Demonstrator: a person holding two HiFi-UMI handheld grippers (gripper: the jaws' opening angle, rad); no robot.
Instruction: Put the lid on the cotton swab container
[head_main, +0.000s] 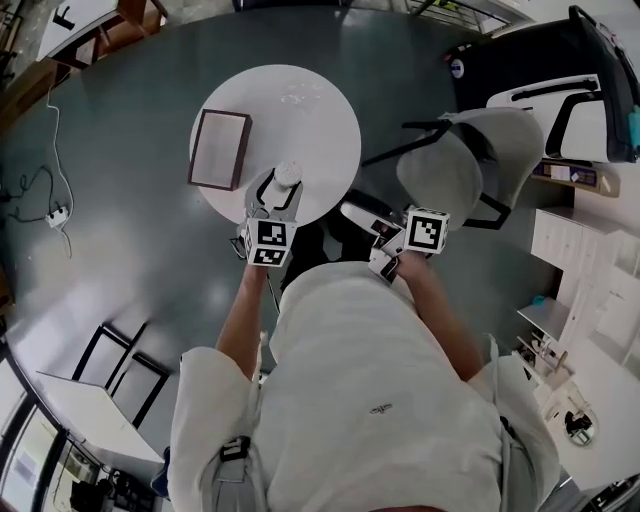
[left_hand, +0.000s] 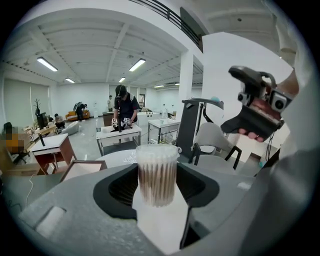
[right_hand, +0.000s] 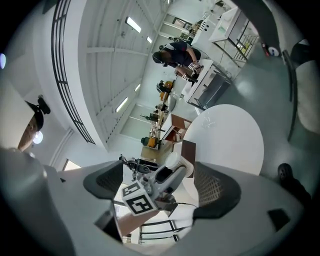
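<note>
At the left of the round white bench (head_main: 330, 130) lies one brown-rimmed tray (head_main: 220, 148), with nothing in it. Just to its right, near the front edge of the bench, is the one cotton swab container (left_hand: 157, 175), upright between the jaws of the left hand-held gripper (head_main: 282, 195). The jaws stand wide but sit against both sides of the container, so I read it as gripped. Whether its base rests on the bench I cannot tell. The top of the container shows a whitish band a little wider than the body. To me that looks like a lid already seated, though it could be only the swab tips seen through clear plastic. No loose lid shows anywhere. A few faint marks (head_main: 300, 97) on the far side of the bench are too small to name. Further right, off the bench, the right hand-held gripper (right_hand: 161, 186) has its jaws apart with nothing between them, aimed toward the left one. One white chair (head_main: 470, 165) stands beside the bench. By my reading the capping is probably done, and what remains is to set the container down and let go. The count is one tray, one container, two hand-held grippers, one chair and no separate lid
</note>
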